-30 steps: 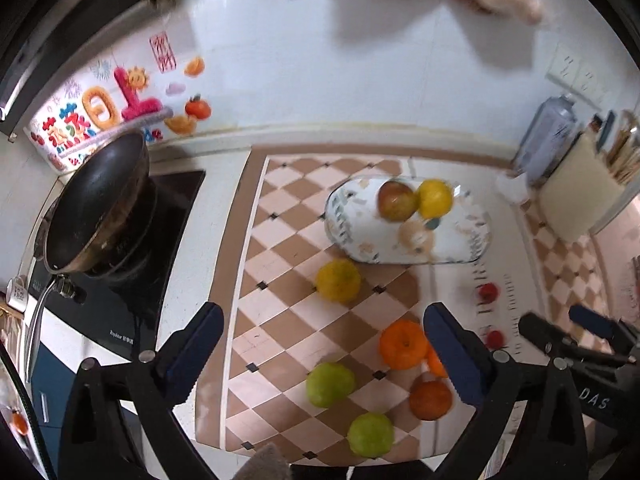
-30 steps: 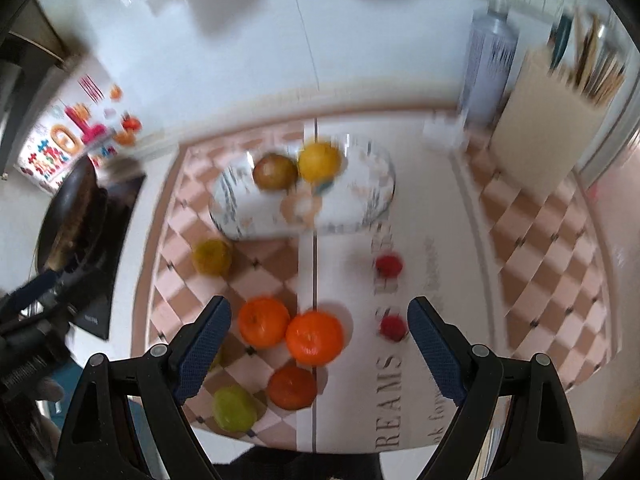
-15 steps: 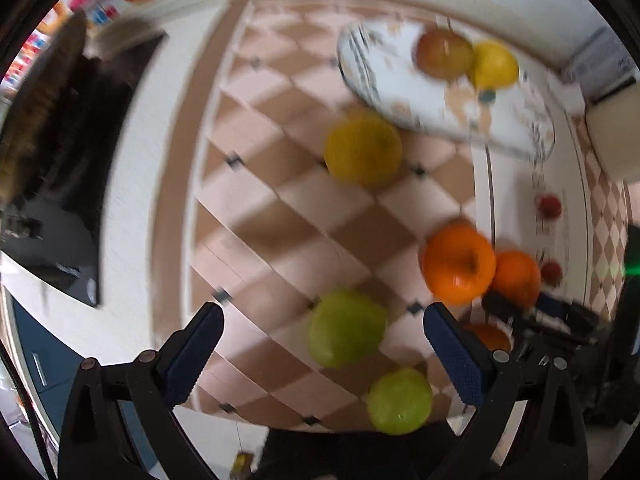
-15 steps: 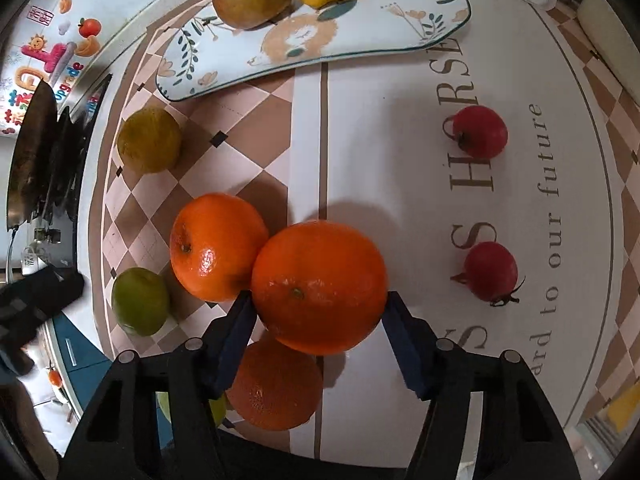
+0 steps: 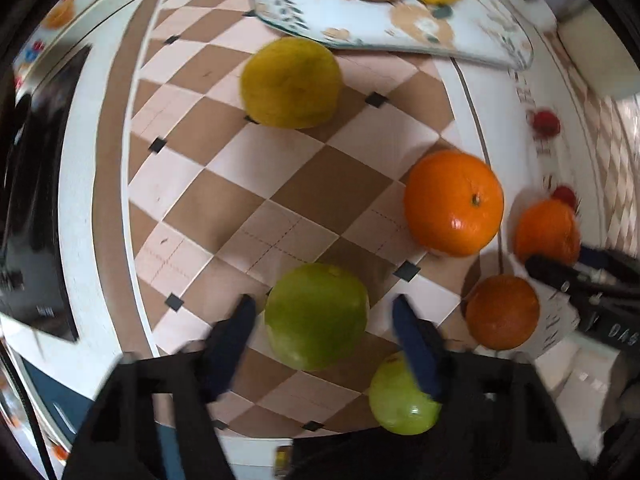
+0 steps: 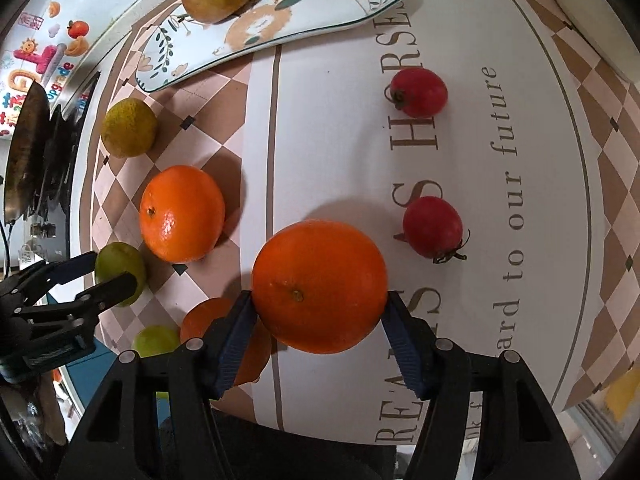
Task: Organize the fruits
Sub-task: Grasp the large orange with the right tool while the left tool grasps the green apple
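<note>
My right tool (image 6: 318, 312) is clamping one orange (image 6: 319, 285) | my left tool (image 5: 320, 316) is closing around one green fruit (image 5: 316, 316), pads apart | two red fruits (image 6: 432, 226) beyond.

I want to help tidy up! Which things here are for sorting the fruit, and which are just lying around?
For the job:
- big orange in the right gripper
- green fruit between the left gripper fingers
- other oranges
- small red fruits
- plate

Just lying around:
- pan
- stickers
</note>
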`<state>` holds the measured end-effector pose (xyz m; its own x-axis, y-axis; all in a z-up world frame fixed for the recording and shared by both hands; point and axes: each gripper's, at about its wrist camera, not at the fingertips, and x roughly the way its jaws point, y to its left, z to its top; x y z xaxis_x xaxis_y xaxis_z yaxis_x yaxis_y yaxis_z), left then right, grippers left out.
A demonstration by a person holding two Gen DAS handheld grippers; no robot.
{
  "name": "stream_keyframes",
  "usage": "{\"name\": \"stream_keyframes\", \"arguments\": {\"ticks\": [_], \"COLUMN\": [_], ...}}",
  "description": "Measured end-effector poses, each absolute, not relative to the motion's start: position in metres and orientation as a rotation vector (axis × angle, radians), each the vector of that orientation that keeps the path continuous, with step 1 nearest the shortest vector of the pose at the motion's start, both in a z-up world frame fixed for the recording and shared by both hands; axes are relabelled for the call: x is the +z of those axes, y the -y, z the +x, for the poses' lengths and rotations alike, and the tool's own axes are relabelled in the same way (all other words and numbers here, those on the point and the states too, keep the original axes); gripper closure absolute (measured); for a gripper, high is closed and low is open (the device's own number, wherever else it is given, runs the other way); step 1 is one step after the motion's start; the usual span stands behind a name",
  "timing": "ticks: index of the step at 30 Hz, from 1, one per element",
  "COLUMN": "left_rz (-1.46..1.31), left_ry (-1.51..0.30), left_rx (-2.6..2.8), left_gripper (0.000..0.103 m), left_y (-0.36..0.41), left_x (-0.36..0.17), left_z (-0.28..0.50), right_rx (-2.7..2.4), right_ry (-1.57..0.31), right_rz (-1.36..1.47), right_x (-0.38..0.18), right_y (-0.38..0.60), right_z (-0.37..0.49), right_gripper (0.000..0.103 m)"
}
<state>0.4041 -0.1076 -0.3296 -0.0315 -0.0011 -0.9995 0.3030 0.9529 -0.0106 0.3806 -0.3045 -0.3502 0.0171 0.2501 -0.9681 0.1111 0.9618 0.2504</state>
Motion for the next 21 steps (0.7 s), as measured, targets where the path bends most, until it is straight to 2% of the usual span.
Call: {"name": "stream_keyframes", "arguments": {"ticks": [1, 11, 21], "left_rz": [0.262, 0.27, 0.15], "left_ry": [-1.581, -1.544, -1.543], "left_rx": [-0.251, -0.235, -0.211], "left_gripper": [0.05, 0.05, 0.053], "left_y": [0.11, 0.115, 0.078], "left_x": [-0.331, -0.33, -0.315], "left_z": [0.403, 0.398, 0.412], "right_rx": [0.108, 0.104, 0.094], "right_ry": [-1.558, -1.547, -1.424], "right_rz": [0.287, 0.35, 0.274], "right_x": [-0.35, -0.354, -0.339], "right_y": [0.303, 0.308, 0.308], "right_z": [0.381, 0.384, 0.384], "right_gripper": [0.036, 0.035, 0.037]}}
